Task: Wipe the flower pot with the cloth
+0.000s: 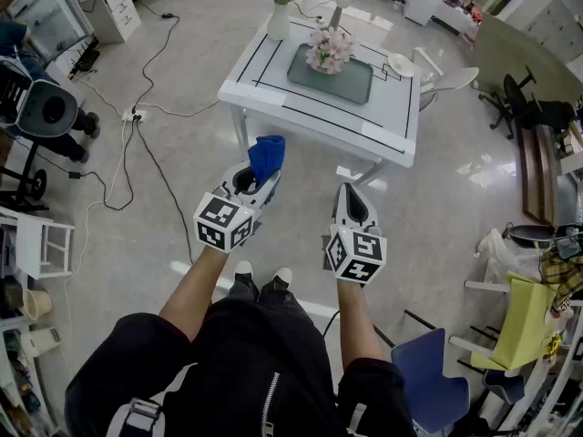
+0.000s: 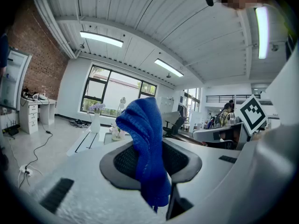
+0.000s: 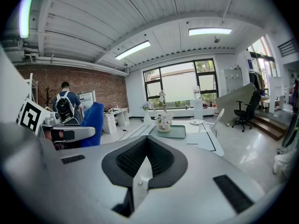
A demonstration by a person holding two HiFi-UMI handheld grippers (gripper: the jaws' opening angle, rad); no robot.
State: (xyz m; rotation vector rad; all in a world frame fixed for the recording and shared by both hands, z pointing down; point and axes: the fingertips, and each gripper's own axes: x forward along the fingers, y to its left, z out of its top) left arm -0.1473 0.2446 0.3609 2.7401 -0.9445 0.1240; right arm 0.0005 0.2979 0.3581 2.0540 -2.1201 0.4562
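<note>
- Cloth [image 1: 267, 157], blue, stands pinched in the left gripper [image 1: 248, 188], ready for wiping.
- Right gripper [image 1: 352, 205] is clenched on nothing.
- Flower pot [image 1: 330, 55] waits on the far table's [image 1: 387, 121] tray [image 1: 353, 84], well apart.

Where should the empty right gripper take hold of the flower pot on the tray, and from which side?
Likely the lower wall of the flower pot, coming level from its near side with the right gripper. The flowers spread over its top, so a grip from above would crush them. The jaws are together and must open first.
</note>
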